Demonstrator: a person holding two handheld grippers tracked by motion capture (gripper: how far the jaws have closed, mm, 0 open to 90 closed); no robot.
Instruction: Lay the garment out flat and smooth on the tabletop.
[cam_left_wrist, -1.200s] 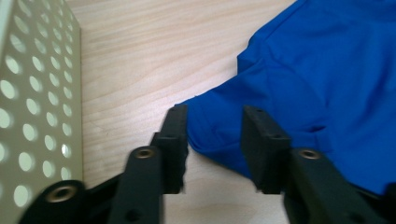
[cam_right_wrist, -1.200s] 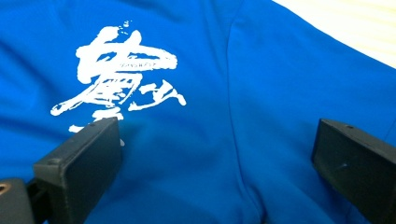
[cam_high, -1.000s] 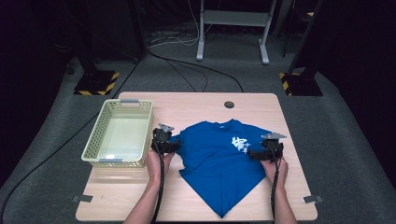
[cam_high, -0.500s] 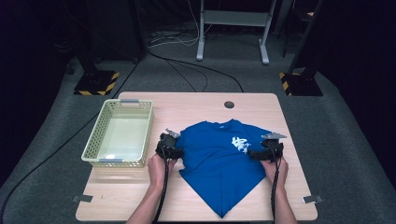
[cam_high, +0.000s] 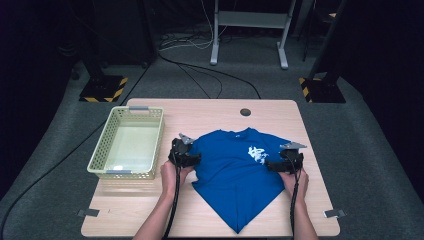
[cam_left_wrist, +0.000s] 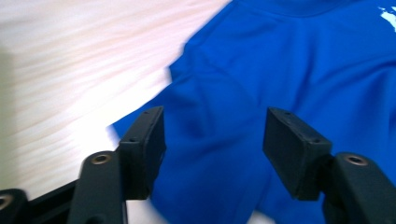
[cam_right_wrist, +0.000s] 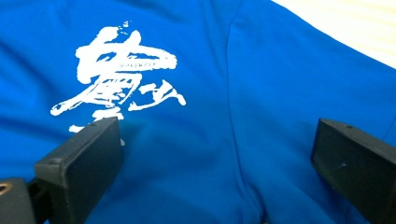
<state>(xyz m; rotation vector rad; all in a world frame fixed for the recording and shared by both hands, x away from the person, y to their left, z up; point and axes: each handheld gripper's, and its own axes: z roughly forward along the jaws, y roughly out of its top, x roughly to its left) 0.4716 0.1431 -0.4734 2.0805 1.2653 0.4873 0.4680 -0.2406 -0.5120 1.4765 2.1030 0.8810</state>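
Two bare forearms are extended from the near edge, one black two-jaw gripper being held in each hand. The left gripper (cam_high: 183, 154) is held at centre-left, its jaws parted and having just been opening, with nothing pinched. The right gripper (cam_high: 283, 162) is held at the right, its jaws spread wide.

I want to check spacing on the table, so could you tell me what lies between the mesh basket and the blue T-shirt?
In the high view, the left gripper and bare wooden table lie between the basket and the T-shirt.
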